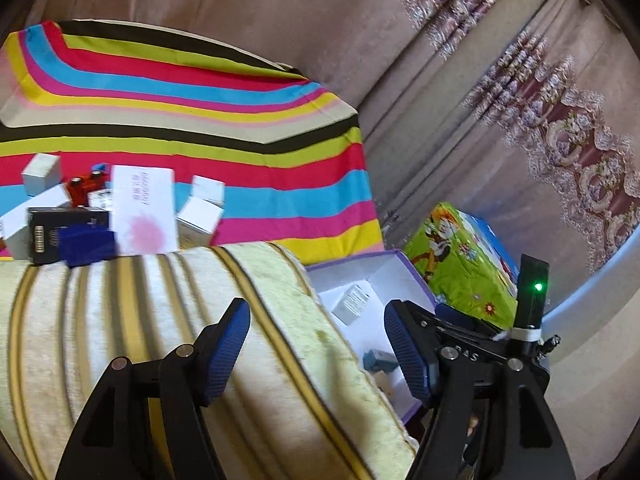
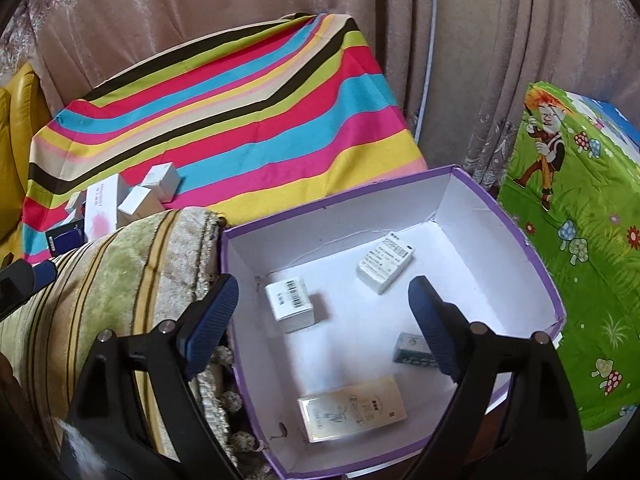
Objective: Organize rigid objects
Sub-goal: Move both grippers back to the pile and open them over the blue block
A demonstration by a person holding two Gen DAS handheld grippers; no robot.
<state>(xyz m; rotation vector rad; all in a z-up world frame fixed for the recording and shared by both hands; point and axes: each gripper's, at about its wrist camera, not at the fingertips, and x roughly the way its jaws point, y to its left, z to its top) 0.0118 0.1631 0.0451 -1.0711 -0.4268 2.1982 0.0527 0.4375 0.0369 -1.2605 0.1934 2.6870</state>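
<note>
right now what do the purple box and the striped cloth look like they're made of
Purple box: likely cardboard, matte white inside, with thin stiff walls and creased corners. Striped cloth: looks like woven fabric, matte, draping with soft folds; the fibre can't be told.

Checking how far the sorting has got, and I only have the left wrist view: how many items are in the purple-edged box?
Observer: Four lie in the purple-edged box.
Operator: What are they?
Observer: A barcoded white box, a printed white packet, a small teal carton and a flat cream box.
Operator: Is the right gripper carrying anything?
Observer: No, the right gripper is open and empty above the box.
</note>
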